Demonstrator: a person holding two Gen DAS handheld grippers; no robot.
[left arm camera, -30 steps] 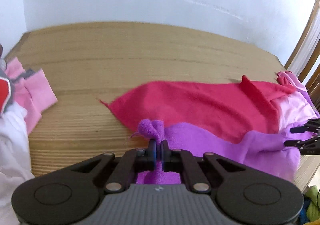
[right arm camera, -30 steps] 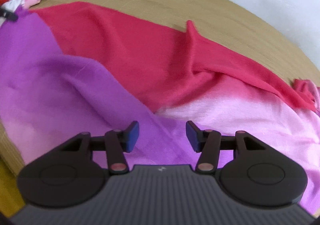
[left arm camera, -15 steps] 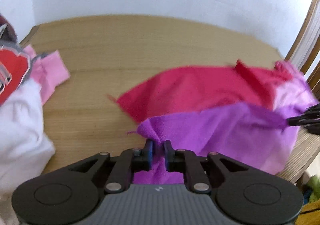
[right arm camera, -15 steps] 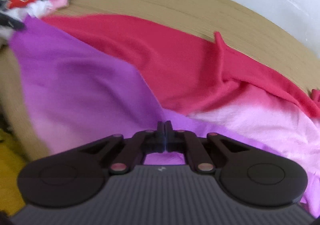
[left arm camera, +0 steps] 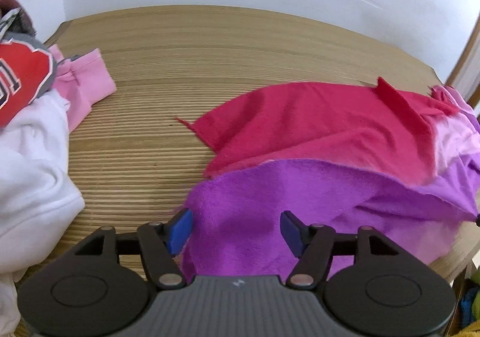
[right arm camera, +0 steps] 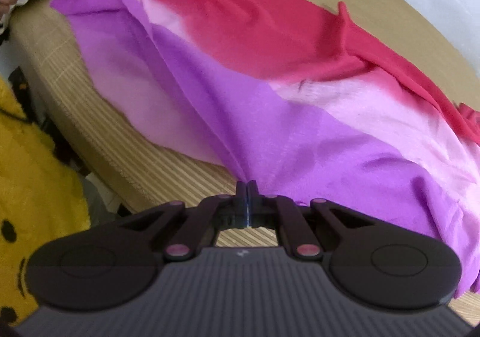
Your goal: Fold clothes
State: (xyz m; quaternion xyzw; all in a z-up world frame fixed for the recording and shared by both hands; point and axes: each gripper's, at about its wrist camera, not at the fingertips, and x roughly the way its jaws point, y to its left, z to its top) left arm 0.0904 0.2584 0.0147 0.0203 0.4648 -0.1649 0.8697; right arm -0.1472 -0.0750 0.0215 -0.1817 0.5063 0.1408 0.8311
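A: Scene?
B: Wooden table (left arm camera: 210,46), white wall behind it. A red-to-pink-to-purple cloth (left arm camera: 315,133) is spread over the table's right half, red part far, purple part near, its near edge draped at the table rim.
A: Other stuff?
B: Pile of clothes (left arm camera: 33,115) on the left: white, pink, and one with a red print. Well apart from the cloth. Something yellow with black spots (right arm camera: 36,163) sits below the table edge in the right wrist view.
A: Left gripper?
B: Left gripper (left arm camera: 235,230) is wide open, holding nothing. Purple corner lies between and under its blue pads (left arm camera: 180,229).
A: Right?
B: Right gripper (right arm camera: 246,190) is fully closed, pinching the cloth's purple near edge; folds fan out from the pinch.
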